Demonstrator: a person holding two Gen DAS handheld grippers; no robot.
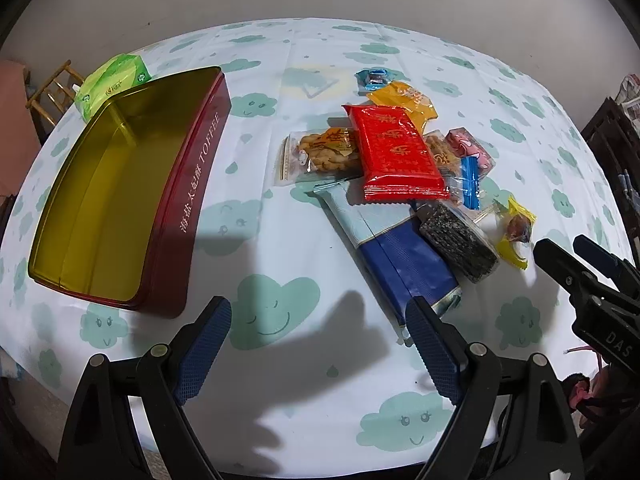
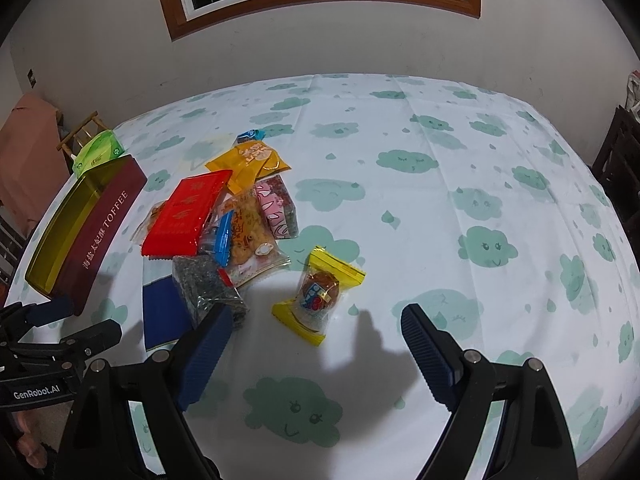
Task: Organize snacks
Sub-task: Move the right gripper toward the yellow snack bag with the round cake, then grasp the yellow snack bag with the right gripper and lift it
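The left claw (image 1: 318, 334) gapes wide, holding nothing, above the counter (image 1: 304, 56); the right claw (image 2: 316, 334) likewise, just short of the yellow packet (image 2: 318, 294); the snacks (image 1: 394, 152) lie heaped right of the open, bare tin (image 1: 120, 200).

Both grippers are the same build: black plastic arms shaped like clamp handles, with round silver pivot pins further back from the jaws. The left gripper (image 1: 320, 320) has dark blue finger pads (image 1: 204, 354) with a fine knurled texture, and its side reads "GenRobot.AI". The right gripper (image 2: 318, 328) has ribbed blue pads (image 2: 426, 354) and "DAS" embossed on it.
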